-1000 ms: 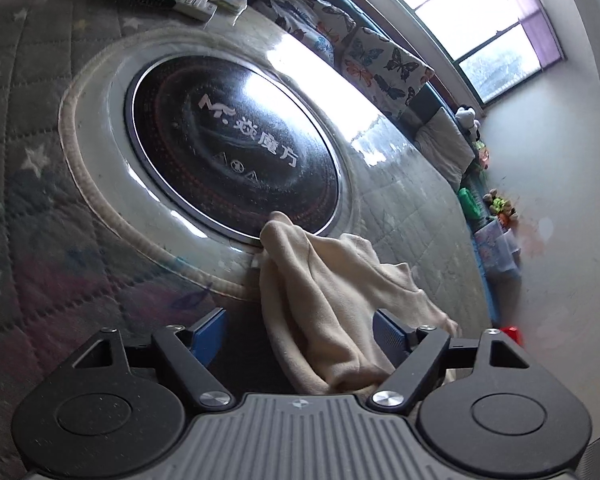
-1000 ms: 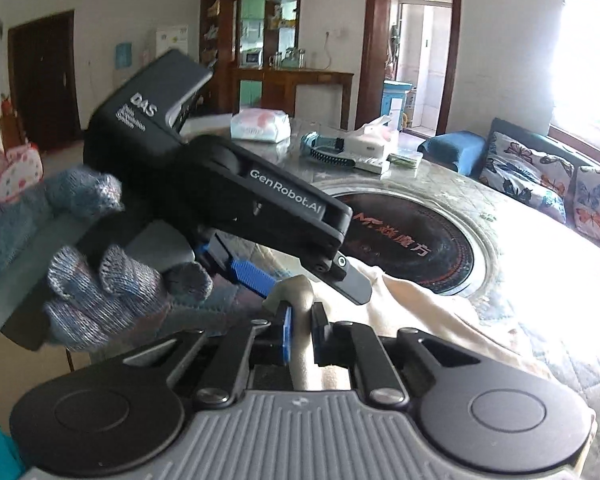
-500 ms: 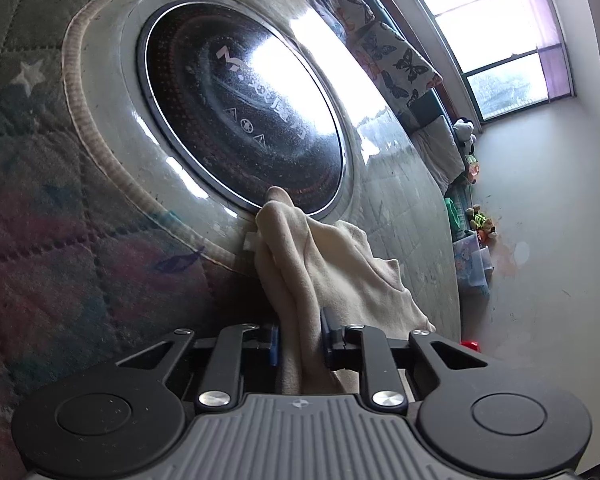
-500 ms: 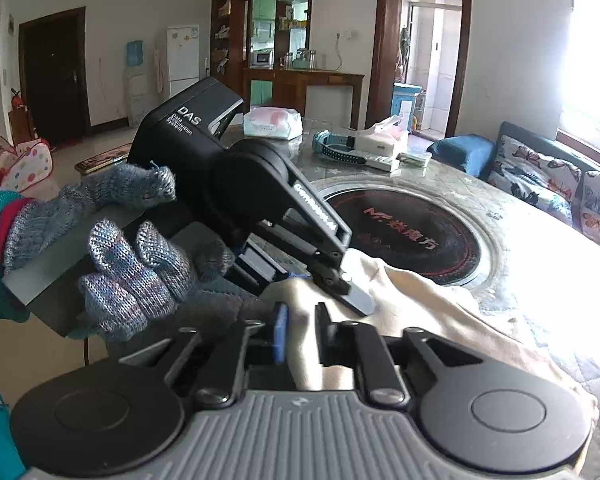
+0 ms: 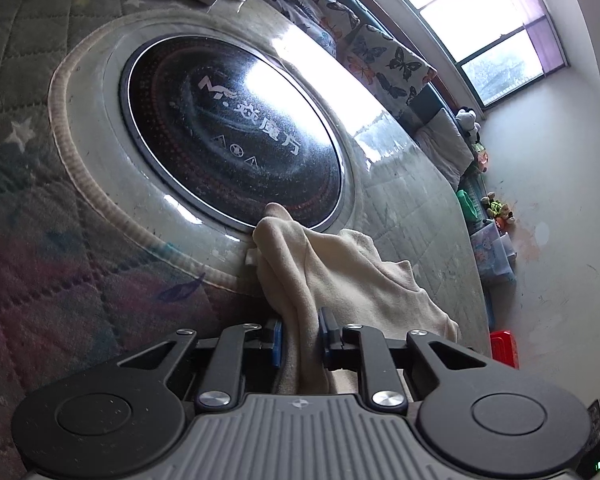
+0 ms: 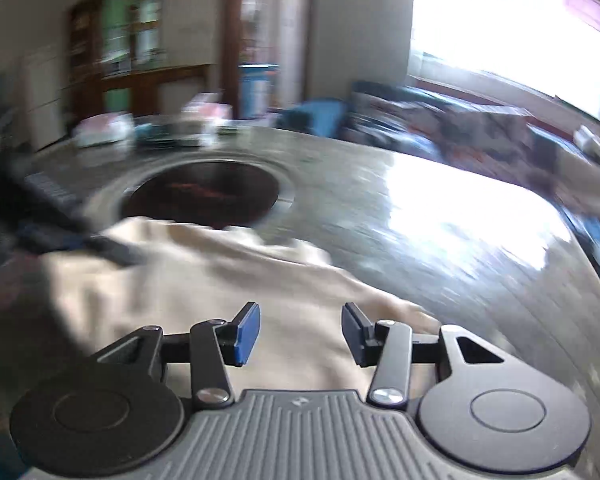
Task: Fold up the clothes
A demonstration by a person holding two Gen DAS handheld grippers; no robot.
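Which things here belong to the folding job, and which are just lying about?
Job:
- cream garment
- left claw, shut on a bunched edge of it
- right claw, jaws opening, nothing pinched, above the cloth

Lying about:
- round black hob set in the table
- butterfly cushions
- red box on the floor

Both cameras sit low behind their own tool, tilted down across the bench (image 5: 412, 216). The left view is close to the cream garment (image 5: 340, 276) and dark round inset (image 5: 228, 128); the blurred right view shares both.
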